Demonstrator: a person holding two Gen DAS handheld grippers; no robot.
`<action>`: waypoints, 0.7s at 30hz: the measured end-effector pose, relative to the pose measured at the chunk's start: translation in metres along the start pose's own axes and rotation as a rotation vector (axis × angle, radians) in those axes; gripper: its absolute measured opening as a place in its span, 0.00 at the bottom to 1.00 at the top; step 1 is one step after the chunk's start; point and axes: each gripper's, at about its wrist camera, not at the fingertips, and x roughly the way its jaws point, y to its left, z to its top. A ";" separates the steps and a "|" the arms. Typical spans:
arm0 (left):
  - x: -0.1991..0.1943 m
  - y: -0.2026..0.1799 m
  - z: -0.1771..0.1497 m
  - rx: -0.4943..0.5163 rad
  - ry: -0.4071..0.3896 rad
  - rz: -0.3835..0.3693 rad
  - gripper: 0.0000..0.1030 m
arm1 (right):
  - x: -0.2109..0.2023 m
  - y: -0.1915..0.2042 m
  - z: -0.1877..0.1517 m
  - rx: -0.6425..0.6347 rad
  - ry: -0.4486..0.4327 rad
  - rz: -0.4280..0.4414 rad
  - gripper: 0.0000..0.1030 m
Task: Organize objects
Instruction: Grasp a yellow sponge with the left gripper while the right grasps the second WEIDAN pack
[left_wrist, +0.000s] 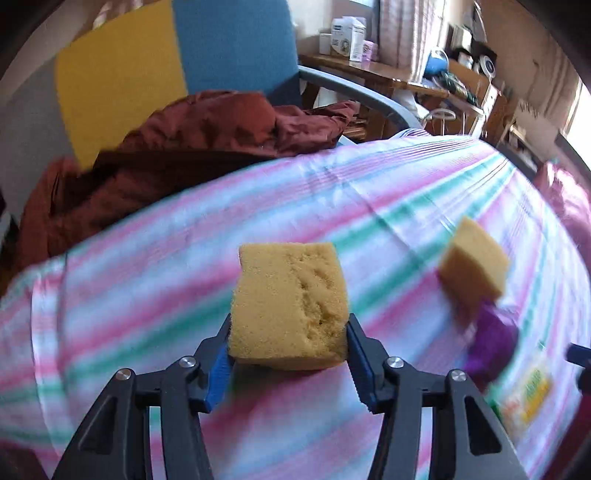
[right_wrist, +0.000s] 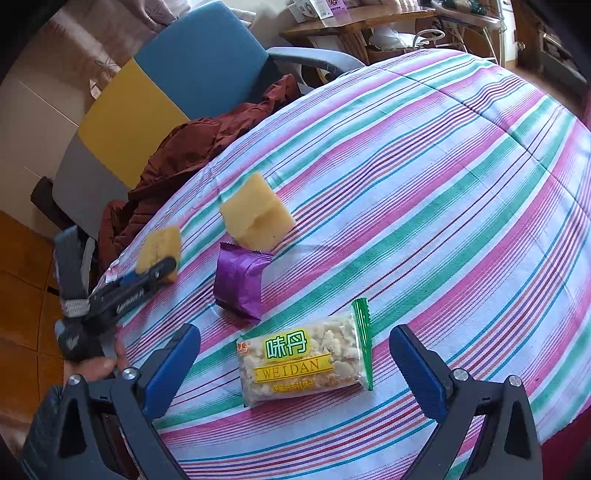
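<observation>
My left gripper (left_wrist: 288, 347) is shut on a yellow sponge (left_wrist: 290, 306) and holds it just above the striped tablecloth (left_wrist: 184, 258); the same gripper with its sponge (right_wrist: 160, 247) shows at the left of the right wrist view. A second yellow sponge (right_wrist: 256, 218) lies on the cloth, with a purple snack packet (right_wrist: 240, 282) beside it. A clear WEIDAN snack pack (right_wrist: 303, 363) lies between the fingers of my open right gripper (right_wrist: 295, 354), untouched. In the left wrist view the second sponge (left_wrist: 474, 264) and purple packet (left_wrist: 491, 343) are blurred at the right.
A blue, yellow and grey chair (right_wrist: 155, 96) stands by the table's far left edge with a dark red jacket (right_wrist: 192, 147) on it. A wooden desk (left_wrist: 388, 74) with boxes stands beyond. The tablecloth (right_wrist: 443, 184) stretches to the right.
</observation>
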 end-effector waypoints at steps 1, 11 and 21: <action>-0.006 0.001 -0.009 -0.012 -0.004 -0.003 0.54 | 0.002 0.000 0.000 -0.003 0.007 0.000 1.00; -0.079 0.004 -0.110 -0.059 -0.031 0.042 0.54 | 0.021 0.002 0.000 -0.030 0.068 -0.081 1.00; -0.111 -0.001 -0.165 -0.029 -0.045 0.046 0.54 | 0.043 0.014 -0.006 -0.118 0.150 -0.139 1.00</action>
